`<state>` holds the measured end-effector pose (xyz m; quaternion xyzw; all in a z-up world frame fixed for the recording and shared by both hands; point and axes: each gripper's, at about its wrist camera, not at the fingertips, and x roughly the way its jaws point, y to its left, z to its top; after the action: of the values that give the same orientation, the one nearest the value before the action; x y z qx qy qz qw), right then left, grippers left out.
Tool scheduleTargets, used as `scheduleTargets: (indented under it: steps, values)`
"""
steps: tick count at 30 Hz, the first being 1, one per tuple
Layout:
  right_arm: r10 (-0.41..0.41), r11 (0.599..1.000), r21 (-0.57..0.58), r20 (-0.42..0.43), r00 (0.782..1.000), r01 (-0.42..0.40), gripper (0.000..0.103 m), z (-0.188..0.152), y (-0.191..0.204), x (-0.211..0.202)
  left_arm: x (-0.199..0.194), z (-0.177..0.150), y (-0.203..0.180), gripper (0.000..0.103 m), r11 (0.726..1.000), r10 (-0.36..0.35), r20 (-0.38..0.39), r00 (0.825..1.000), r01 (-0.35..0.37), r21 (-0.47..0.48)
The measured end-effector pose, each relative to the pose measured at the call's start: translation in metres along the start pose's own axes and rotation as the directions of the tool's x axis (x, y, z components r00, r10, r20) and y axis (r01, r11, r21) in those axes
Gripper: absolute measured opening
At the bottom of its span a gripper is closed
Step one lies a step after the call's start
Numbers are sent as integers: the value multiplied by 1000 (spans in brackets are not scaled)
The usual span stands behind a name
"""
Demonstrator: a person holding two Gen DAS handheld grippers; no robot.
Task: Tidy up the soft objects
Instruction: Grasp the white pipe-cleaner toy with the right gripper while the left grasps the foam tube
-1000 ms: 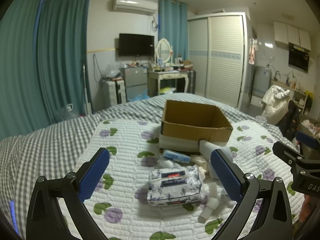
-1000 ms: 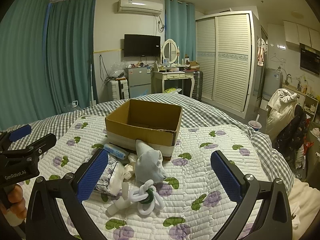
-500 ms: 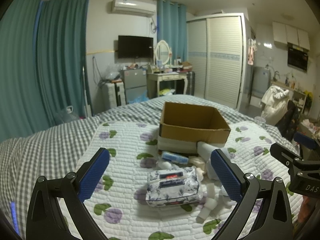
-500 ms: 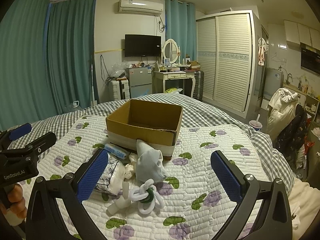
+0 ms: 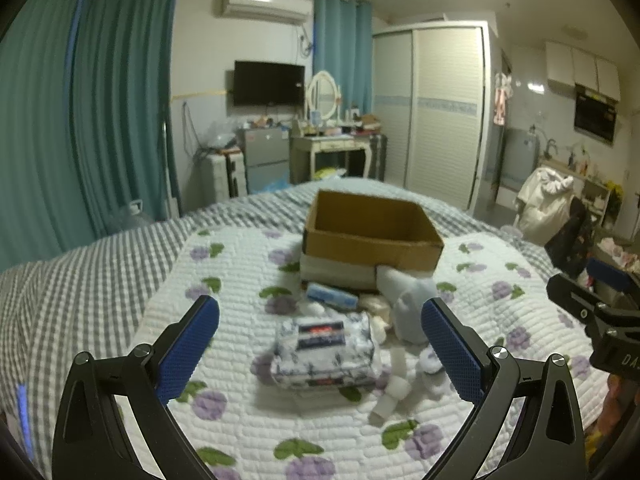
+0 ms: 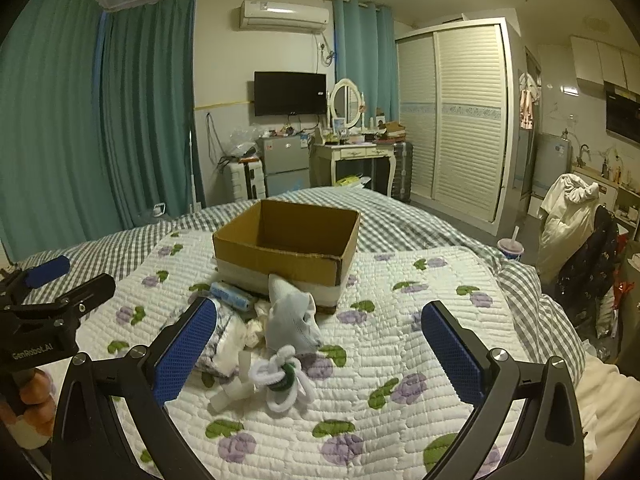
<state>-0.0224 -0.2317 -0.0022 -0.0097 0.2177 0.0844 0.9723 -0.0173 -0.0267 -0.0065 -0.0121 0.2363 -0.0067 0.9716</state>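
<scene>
I had both claws spread wide and holding nothing: the left gripper [image 5: 320, 338] framed a tissue pack [image 5: 325, 349] at lower centre, the right gripper [image 6: 318, 342] a grey sock [image 6: 294, 318] and white cord [image 6: 282, 380]. The cardboard box [image 6: 288, 246] sat mid-frame on the quilt [image 6: 400, 352].

Bedroom: teal curtains [image 6: 80, 120], wall AC [image 6: 285, 15], TV [image 6: 290, 93], vanity w/ mirror [image 6: 352, 152], louvred wardrobe [image 6: 456, 120].

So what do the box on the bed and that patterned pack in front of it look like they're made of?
Box: brown corrugated cardboard, matte, its top edge rough, with a white band around the base. Patterned pack: probably tissues in thin plastic film, slightly glossy and wrinkled, with a printed label.
</scene>
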Motion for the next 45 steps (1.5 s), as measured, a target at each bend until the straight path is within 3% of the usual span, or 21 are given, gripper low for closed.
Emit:
scheduleTargets:
  steps: [3, 8, 15, 21, 24, 26, 28, 30, 33, 35, 39, 41, 45]
  values:
    - [-3, 1000, -20, -42, 999, 2, 103, -8, -6, 8, 14, -15, -10, 103, 1000, 12, -48, 999, -12, 9]
    - [-6, 998, -60, -185, 983, -5, 103, -37, -8, 52, 48, -43, -22, 103, 1000, 29, -151, 988, -28, 10]
    - [90, 993, -41, -305, 948, -107, 95, -65, 7, 108, 85, -79, -21, 99, 998, 57, -278, 959, -55, 14]
    - [168, 984, 13, -370, 914, -176, 88, -75, 12, 144, 95, -91, -26, 99, 999, 37, -313, 949, -28, 33]
    - [218, 974, 36, -401, 889, -223, 71, -80, 16, 156, 98, -95, -35, 98, 999, 13, -331, 944, 3, 50]
    - [248, 968, 57, -411, 878, -246, 52, -81, 17, 158, 101, -96, -39, 98, 998, 0, -344, 939, 19, 53]
    - [258, 965, 61, -402, 878, -255, 46, -80, 16, 152, 104, -96, -45, 96, 998, -16, -353, 936, 38, 55]
    - [250, 967, 55, -391, 886, -249, 25, -77, 12, 146, 105, -96, -52, 93, 997, -34, -359, 933, 58, 56]
    - [228, 973, 60, -376, 898, -222, 20, -73, 1, 139, 107, -94, -66, 92, 994, -69, -366, 928, 97, 59]
    - [221, 975, 65, -372, 901, -212, 17, -71, -7, 137, 112, -94, -73, 86, 991, -83, -375, 923, 115, 64]
    - [218, 976, 84, -363, 906, -201, 16, -69, -18, 136, 126, -96, -83, 63, 988, -111, -407, 907, 145, 55]
    - [214, 977, 84, -360, 908, -197, 16, -70, -21, 135, 129, -96, -85, 58, 987, -116, -405, 907, 150, 54]
    - [216, 976, 85, -351, 911, -199, 16, -69, -23, 134, 126, -95, -86, 36, 982, -137, -396, 908, 176, 64]
